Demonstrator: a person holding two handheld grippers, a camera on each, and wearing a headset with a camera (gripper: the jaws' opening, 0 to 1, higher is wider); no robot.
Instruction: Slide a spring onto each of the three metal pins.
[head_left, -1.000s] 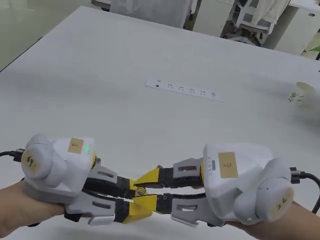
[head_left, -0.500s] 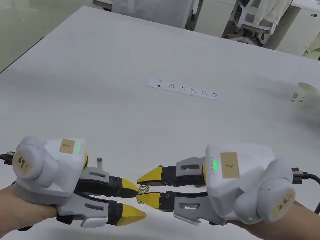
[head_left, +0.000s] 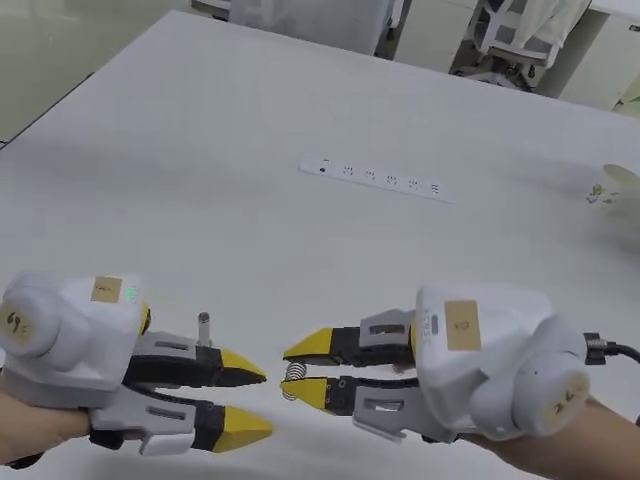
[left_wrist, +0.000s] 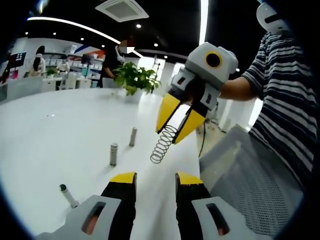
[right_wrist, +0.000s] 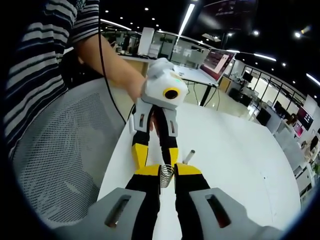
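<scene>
My right gripper (head_left: 290, 370) is shut on a small coil spring (head_left: 295, 378), which sticks out from between its yellow tips just above the white table (head_left: 300, 250). In the right gripper view the spring (right_wrist: 166, 175) is pinched between the jaws of the right gripper (right_wrist: 168, 171). My left gripper (head_left: 263, 400) stands open a short way left of the spring, with nothing between its fingers. One metal pin (head_left: 204, 326) rises behind the left gripper. The left gripper view shows three upright pins (left_wrist: 133, 136) (left_wrist: 114, 153) (left_wrist: 68, 196) and the hanging spring (left_wrist: 162, 145).
A white power strip (head_left: 378, 178) lies mid-table. A paper cup (head_left: 612, 185) stands at the far right. Office chairs line the far edge. A mesh chair back (left_wrist: 250, 175) and the person's striped shirt (left_wrist: 285, 100) are close behind the grippers.
The left gripper has opened and drawn back to the left, away from the spring. The right gripper has kept hold of the spring and stayed about where it was.
</scene>
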